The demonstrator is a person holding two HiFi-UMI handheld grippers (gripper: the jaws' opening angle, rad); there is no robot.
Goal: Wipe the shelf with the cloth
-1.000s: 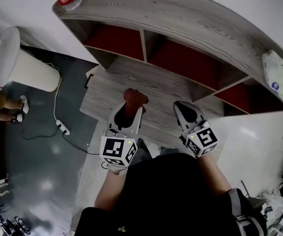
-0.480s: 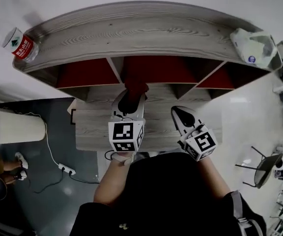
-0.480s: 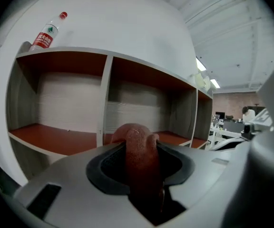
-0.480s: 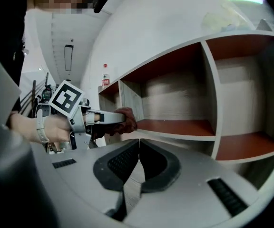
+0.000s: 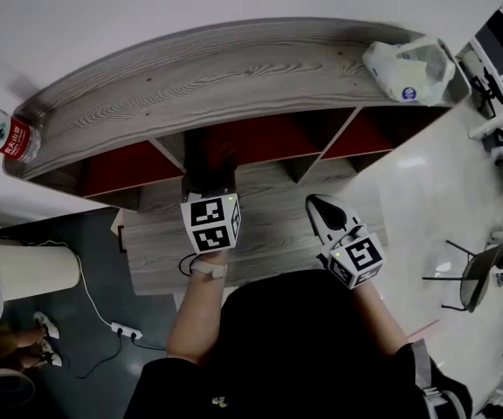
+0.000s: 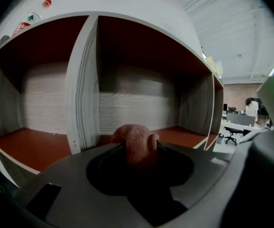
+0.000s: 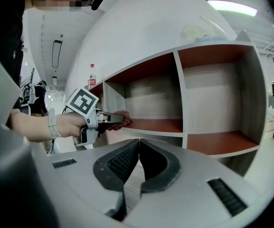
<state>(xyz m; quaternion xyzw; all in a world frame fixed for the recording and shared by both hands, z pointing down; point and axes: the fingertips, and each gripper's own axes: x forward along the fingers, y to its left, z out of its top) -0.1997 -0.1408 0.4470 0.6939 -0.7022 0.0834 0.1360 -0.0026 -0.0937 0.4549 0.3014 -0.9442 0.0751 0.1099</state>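
Left gripper view: left tongs [image 6: 137,152] are clamped on a reddish cloth [image 6: 133,136], which is bunched and protrudes forward between the jaws. Directly ahead is the shelf [image 6: 82,94]. The red floor of its middle compartment [image 6: 175,136] lies just beyond and below the cloth. Right tongs [image 7: 138,148] are closed on nothing and held short of the shelf, so the left is judged nearer for the wipe.

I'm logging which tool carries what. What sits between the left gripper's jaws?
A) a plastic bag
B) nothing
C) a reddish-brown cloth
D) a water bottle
C: the left gripper view shows the left gripper with its jaws closed on the reddish-brown cloth, pointed at the shelf.
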